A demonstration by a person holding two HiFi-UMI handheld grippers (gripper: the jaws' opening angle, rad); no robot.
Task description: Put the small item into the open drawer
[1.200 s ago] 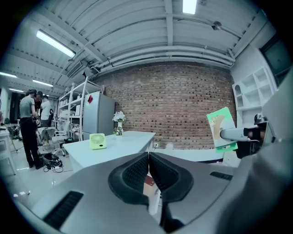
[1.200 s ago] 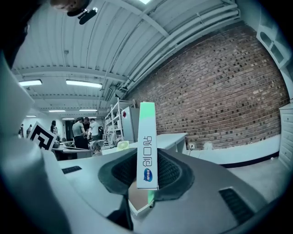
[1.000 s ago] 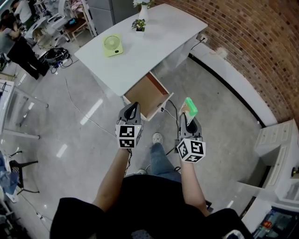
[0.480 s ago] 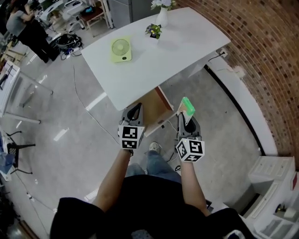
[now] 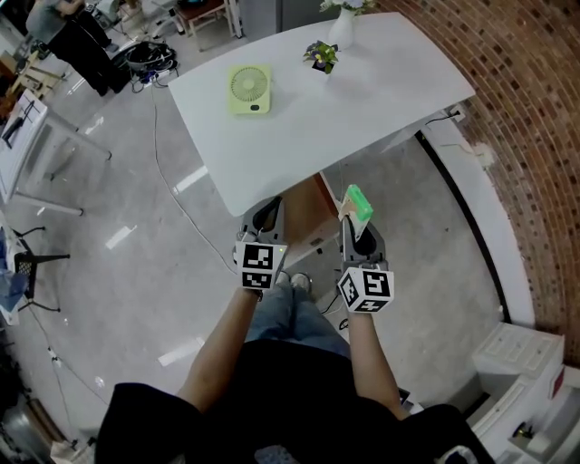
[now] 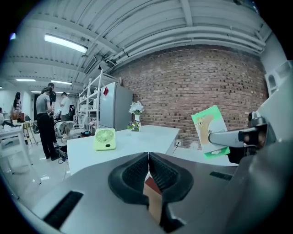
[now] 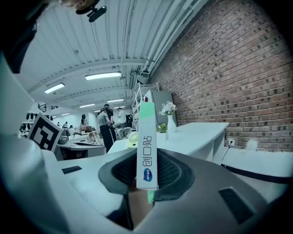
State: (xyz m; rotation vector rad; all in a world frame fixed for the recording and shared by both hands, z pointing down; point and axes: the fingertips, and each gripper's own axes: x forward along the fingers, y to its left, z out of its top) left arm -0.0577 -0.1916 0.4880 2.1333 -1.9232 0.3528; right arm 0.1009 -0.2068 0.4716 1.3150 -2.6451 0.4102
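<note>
Your left hand-held gripper (image 5: pixel 265 216) has its jaws pressed together with nothing between them, and it hovers just off the near edge of the white rectangular table (image 5: pixel 362 109). On that table, the pale yellow-green desk fan (image 5: pixel 249 89) sits near the left edge. A small potted plant (image 5: pixel 321 54) and a white vase of flowers (image 5: pixel 343 25) stand along the far edge. The open brown wooden drawer (image 5: pixel 311 210) juts out from under the near edge, between your two hand-held grippers. Your right hand-held gripper (image 5: pixel 355 228) is clamped on the thin green-and-white cardboard box (image 5: pixel 357 203) (held on edge, standing up out of the jaws). The box is in the air just right of the drawer, not in it.
</note>
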